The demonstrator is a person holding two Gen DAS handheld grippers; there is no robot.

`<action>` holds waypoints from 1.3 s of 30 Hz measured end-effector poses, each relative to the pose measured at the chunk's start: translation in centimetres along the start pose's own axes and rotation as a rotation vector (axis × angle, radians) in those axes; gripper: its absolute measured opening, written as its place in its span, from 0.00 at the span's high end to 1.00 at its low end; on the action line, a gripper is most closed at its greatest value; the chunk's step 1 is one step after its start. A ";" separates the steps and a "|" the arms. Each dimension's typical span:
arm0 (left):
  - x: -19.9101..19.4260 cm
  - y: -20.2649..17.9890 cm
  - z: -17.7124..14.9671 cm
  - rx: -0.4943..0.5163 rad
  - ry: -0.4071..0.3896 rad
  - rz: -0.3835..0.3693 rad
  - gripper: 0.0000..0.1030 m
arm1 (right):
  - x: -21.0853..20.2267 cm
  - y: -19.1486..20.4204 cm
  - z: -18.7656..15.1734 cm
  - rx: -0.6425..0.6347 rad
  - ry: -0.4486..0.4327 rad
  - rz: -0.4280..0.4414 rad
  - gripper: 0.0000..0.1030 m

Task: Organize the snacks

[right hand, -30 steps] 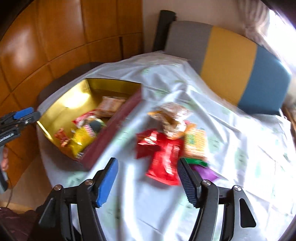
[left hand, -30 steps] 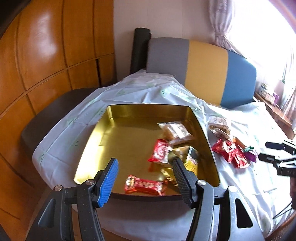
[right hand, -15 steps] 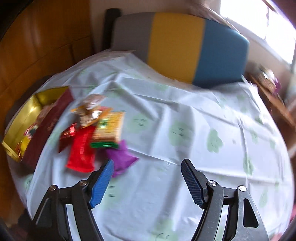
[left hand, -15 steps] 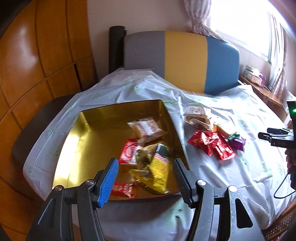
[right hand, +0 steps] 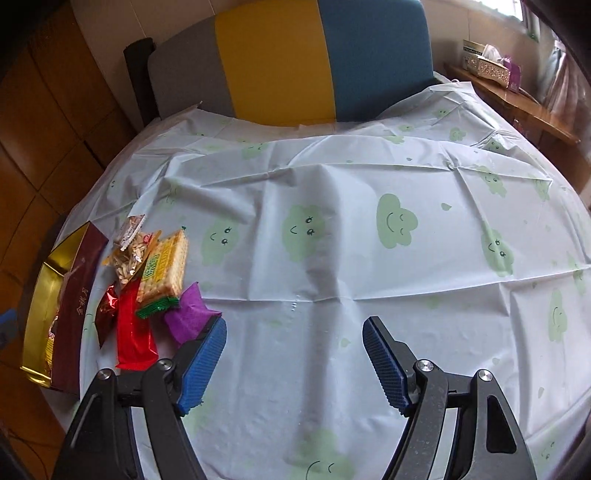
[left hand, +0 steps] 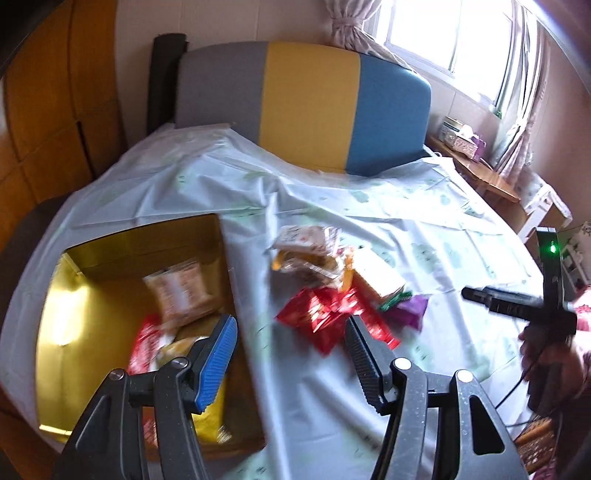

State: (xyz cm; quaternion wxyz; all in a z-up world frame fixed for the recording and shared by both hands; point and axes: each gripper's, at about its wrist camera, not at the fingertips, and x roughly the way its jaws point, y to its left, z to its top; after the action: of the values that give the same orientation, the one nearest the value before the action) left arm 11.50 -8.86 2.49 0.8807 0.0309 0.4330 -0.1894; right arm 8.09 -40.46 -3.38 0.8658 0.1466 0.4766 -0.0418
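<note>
The tabletop [right hand: 332,280] was covered with a pale blue plastic cloth [right hand: 369,177] printed with smiley green clouds, pretty creased in places. Behind it stood a chair back [left hand: 306,107] in three stripes: grey, yellow, blue. Wooden panelling [left hand: 48,122] ran along the left wall. Over on the right there was a bright window [left hand: 454,40] with a pinkish curtain [left hand: 351,26] tied back, and a wooden side shelf [right hand: 517,103] under it holding a patterned tissue box [right hand: 487,64] with something purple just beside it.
</note>
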 end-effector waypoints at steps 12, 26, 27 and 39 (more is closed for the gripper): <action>8.7 -0.5 6.5 -0.150 0.175 -0.078 0.39 | -0.4 0.9 0.0 -0.010 -0.006 0.044 0.22; 18.7 1.8 9.5 -0.423 0.385 -0.054 0.23 | -1.5 2.3 0.0 -0.034 -0.020 0.124 0.19; 19.2 1.8 9.6 -0.435 0.391 -0.048 0.23 | -1.5 2.4 0.0 -0.039 -0.017 0.126 0.19; 21.0 -3.1 10.1 -0.062 0.380 0.056 0.73 | -1.8 2.3 -0.1 -0.034 -0.024 0.128 0.19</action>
State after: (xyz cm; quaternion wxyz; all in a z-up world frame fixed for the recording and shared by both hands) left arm 29.60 -20.35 -7.10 0.7885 0.0510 0.5962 -0.1421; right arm 7.58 -38.35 -1.44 0.8747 0.1615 0.4564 0.0199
